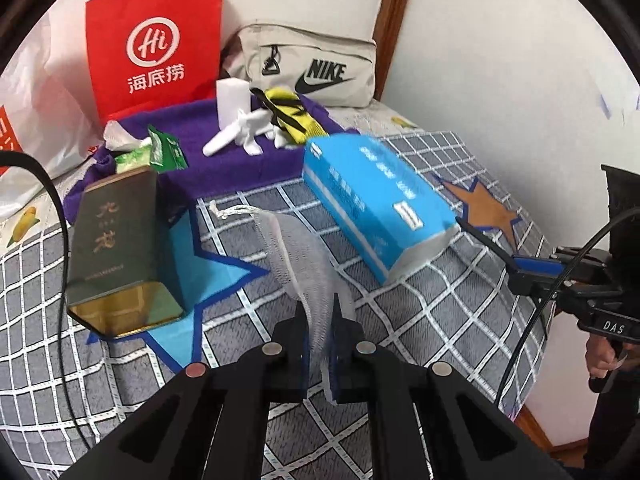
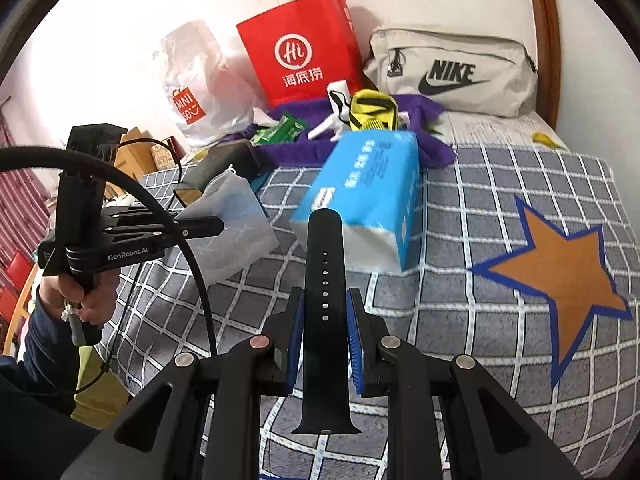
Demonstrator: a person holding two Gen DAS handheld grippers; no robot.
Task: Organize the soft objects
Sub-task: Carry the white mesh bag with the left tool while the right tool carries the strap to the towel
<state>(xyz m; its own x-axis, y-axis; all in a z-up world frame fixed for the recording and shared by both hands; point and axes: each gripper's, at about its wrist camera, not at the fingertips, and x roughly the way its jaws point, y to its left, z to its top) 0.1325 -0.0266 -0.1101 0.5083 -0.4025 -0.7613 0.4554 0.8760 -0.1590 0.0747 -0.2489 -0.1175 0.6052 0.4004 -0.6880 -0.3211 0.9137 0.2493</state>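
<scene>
My left gripper (image 1: 319, 314) is shut on a sheer white mesh drawstring pouch (image 1: 298, 252), which hangs lifted off the checked bedspread (image 1: 420, 320). From the right wrist camera the same pouch (image 2: 232, 224) dangles from the left gripper (image 2: 218, 226). My right gripper (image 2: 325, 300) is shut on a black watch strap (image 2: 324, 280) with a row of holes, standing up between the blue pads. A blue tissue pack (image 1: 376, 196) (image 2: 368, 192) lies tilted on the bed ahead of both grippers. In the left wrist view the right gripper (image 1: 466, 226) reaches in from the right with the thin strap.
A dark green tin box (image 1: 116, 248) lies open-ended at left. Further back, a purple cloth (image 1: 224, 152) carries white pieces, green packets and a yellow-black item (image 1: 292, 116). A red paper bag (image 1: 156, 44), grey Nike bag (image 1: 316, 68) and white wall close the far side.
</scene>
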